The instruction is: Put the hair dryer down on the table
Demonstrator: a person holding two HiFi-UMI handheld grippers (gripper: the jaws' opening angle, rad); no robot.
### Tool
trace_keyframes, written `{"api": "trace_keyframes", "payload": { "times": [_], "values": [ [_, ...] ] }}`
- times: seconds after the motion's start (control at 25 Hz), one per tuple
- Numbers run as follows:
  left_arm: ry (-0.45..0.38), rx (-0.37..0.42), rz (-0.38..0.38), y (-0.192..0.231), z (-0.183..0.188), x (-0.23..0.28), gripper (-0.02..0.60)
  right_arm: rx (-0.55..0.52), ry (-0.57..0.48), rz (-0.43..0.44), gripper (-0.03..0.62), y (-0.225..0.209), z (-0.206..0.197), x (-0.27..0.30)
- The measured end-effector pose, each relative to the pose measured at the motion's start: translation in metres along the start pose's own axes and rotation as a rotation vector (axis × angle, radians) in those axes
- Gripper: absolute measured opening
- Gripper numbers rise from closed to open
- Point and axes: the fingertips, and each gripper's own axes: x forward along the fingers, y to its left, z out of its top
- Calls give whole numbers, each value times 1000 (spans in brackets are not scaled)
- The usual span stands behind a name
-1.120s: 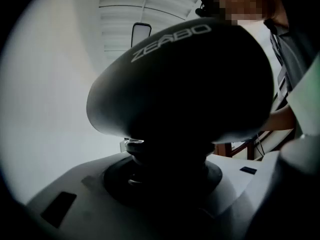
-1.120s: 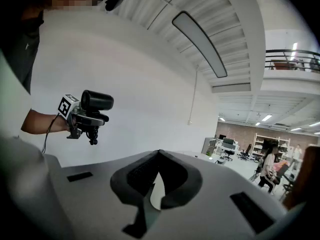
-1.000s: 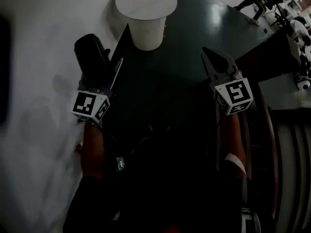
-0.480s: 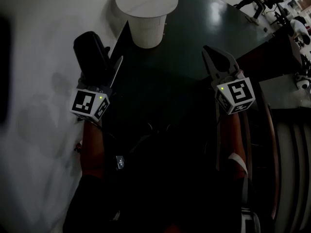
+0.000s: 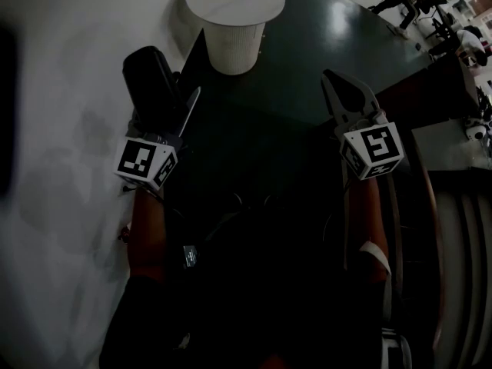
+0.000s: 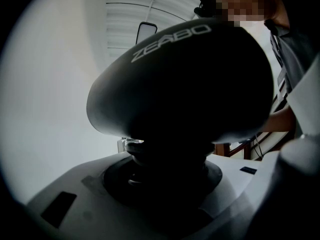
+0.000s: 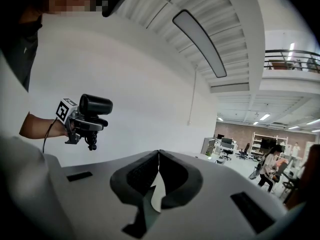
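The black hair dryer [image 5: 150, 83] is held up in the air by my left gripper [image 5: 165, 118], which is shut on its handle. It hangs beside the left edge of the dark round table [image 5: 307, 44]. In the left gripper view the dryer's body [image 6: 185, 79] fills the frame and its handle runs down between the jaws of the left gripper [image 6: 170, 184]. My right gripper [image 5: 346, 91] hovers over the table's right part. Its jaws meet at the tips with nothing between them, as the right gripper view shows of the right gripper [image 7: 159, 156]. That view also catches the dryer [image 7: 95, 105] at the left.
A white ribbed round container with a flat white top [image 5: 231, 44] stands at the table's far left edge. A wooden chair [image 5: 419, 206] is at the right. People and office furniture are far off at the upper right. A pale wall and floor lie to the left.
The left gripper with the hair dryer has shifted slightly to the right. The right gripper has hardly moved.
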Motion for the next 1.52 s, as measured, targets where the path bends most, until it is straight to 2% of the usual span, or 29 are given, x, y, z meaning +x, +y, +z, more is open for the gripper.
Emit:
{"api": "trace_keyframes", "payload": {
  "times": [0.28, 0.84, 1.2, 1.52],
  "values": [
    [-16, -11, -29, 2, -1, -4, 176, -2, 5, -10, 8, 15, 7, 7],
    [-18, -45, -41, 6, -2, 11, 176, 18, 10, -23, 8, 2, 3, 9],
    [1, -46, -19, -1, 2, 62, 176, 45, -6, -2, 8, -50, -10, 19],
    [4, -23, 19, -17, -1, 103, 176, 27, -34, 29, 8, -96, -26, 27]
  ]
}}
